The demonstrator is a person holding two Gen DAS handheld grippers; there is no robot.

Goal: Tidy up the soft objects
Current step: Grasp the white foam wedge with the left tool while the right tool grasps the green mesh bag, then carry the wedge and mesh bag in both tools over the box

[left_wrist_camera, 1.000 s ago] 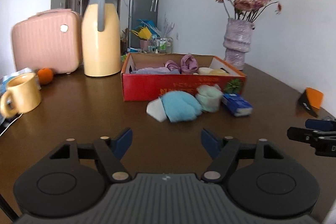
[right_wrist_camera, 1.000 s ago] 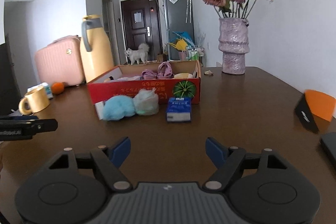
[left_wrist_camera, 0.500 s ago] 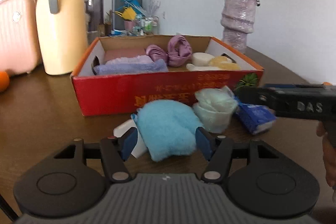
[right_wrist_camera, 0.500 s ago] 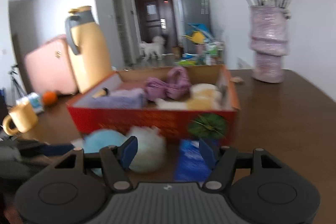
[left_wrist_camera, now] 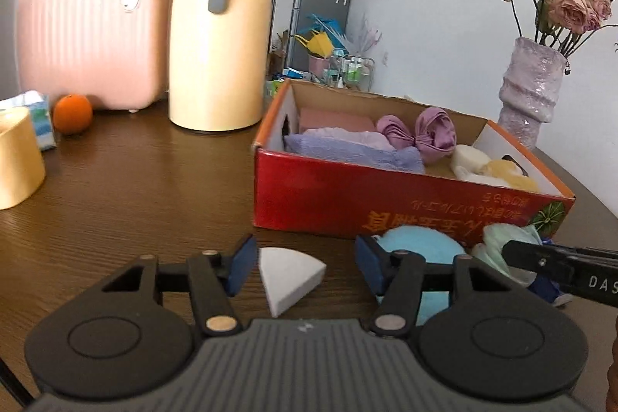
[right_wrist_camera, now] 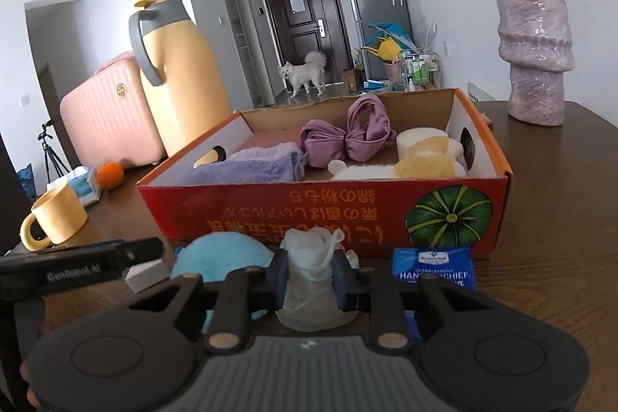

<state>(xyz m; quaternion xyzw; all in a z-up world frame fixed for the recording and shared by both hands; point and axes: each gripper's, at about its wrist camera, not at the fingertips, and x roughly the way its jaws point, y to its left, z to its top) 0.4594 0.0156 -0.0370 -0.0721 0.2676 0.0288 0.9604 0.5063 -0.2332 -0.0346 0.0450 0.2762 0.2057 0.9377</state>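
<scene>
R gripper (right_wrist_camera: 309, 275) clamped on pale green pouf (right_wrist_camera: 311, 290); L gripper (left_wrist_camera: 305, 267) jaws apart w/ white wedge sponge (left_wrist_camera: 287, 277) between.

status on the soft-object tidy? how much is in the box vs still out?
Done: a folded lavender towel, purple fabric bow and cream sponges lie in the red cardboard box. In hand: right gripper closed on the pale green mesh pouf. Left: blue fluffy pad and white wedge sponge; left gripper is open around the wedge.

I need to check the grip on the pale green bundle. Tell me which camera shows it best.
Right wrist view: the pale green bundle sits centred, squeezed between the right gripper fingers. Left wrist view shows only its edge, partly behind the right gripper.
</scene>
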